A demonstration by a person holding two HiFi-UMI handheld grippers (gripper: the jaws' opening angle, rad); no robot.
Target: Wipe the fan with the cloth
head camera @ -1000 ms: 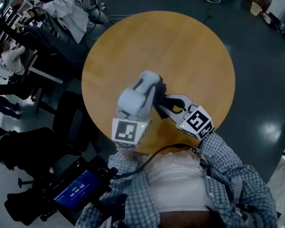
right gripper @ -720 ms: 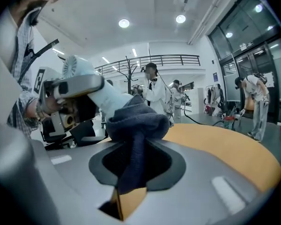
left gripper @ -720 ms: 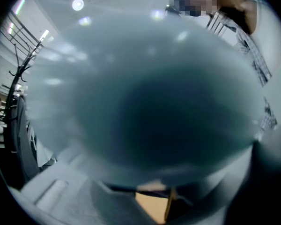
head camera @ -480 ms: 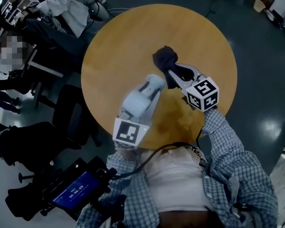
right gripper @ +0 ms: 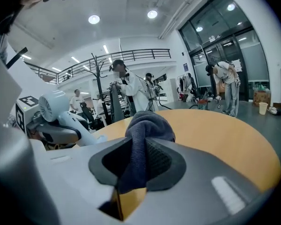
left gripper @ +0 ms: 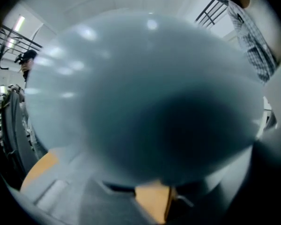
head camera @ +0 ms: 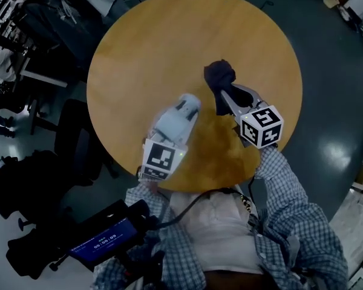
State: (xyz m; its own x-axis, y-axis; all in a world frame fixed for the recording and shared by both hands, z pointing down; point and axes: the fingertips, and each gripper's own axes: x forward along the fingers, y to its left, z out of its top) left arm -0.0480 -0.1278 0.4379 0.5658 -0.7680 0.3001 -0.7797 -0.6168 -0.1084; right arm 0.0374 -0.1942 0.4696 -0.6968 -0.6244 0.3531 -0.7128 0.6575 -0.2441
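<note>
Right tongs pinch cloth, left tongs fan, mid-table

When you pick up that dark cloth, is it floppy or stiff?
Probably floppy: the cloth bunches and droops where the right gripper pinches it. Likely light too, since one pinch holds the whole wad.

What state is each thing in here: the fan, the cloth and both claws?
Fan: gripped in the left claw, clear of the cloth.
Cloth: bunched, pinched between the jaws of the right claw.
Left claw: shut on the fan.
Right claw: shut on the cloth.
</note>
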